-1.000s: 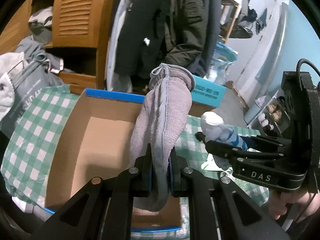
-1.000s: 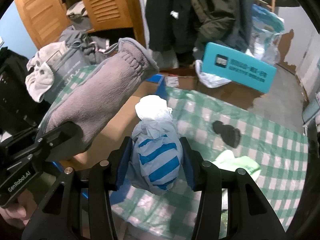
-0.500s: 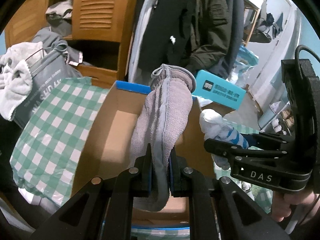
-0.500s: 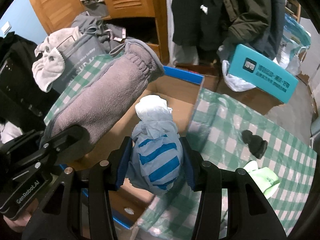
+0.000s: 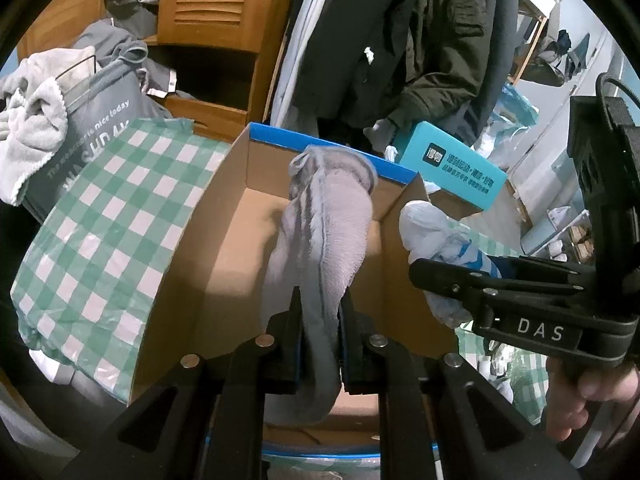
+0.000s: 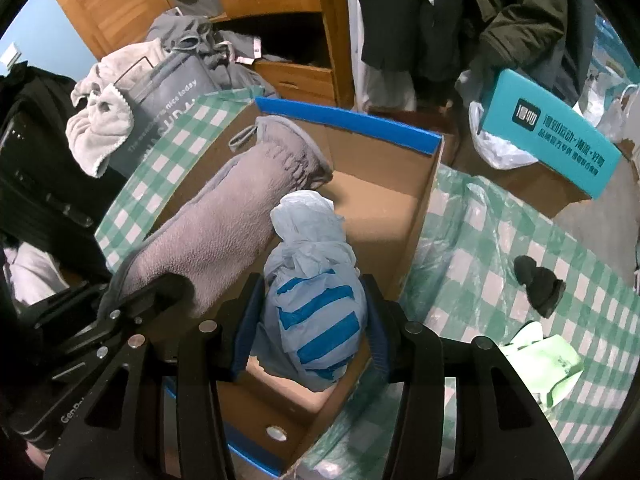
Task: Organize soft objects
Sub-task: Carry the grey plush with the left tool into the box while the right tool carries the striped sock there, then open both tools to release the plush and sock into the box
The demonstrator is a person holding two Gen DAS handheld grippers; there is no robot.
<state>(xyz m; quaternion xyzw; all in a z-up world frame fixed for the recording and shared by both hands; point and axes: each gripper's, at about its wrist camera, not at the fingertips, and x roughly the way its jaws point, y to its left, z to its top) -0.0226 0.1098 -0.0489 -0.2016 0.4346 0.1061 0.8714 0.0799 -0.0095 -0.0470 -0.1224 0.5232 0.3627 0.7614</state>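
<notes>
Soft objects are what we carry in both hands, and both hang over the open cardboard box [image 5: 224, 264] with the blue rim, which sits on the green checked cloth [image 5: 100, 216]. Our left gripper [image 5: 320, 332] is nearly closed, pinching the rolled grey towel [image 5: 324, 240] low down so that the long roll points ahead into the box mouth; a narrow grip suits it because the fabric squashes flat between the pads. Our right gripper [image 6: 312, 316] stands partly open, its jaws pressed on either side of the pale bundle with blue stripes [image 6: 316, 308], a plumper thing that needs a wider hold. We hold the two side by side, the bundle near the box's right wall, so each can go down into the box, which looks empty, without crowding the other. A green cloth [image 6: 544, 360] and a small dark object [image 6: 538, 284] lie on the checked cloth, well apart from the box, probably waiting their turn.
</notes>
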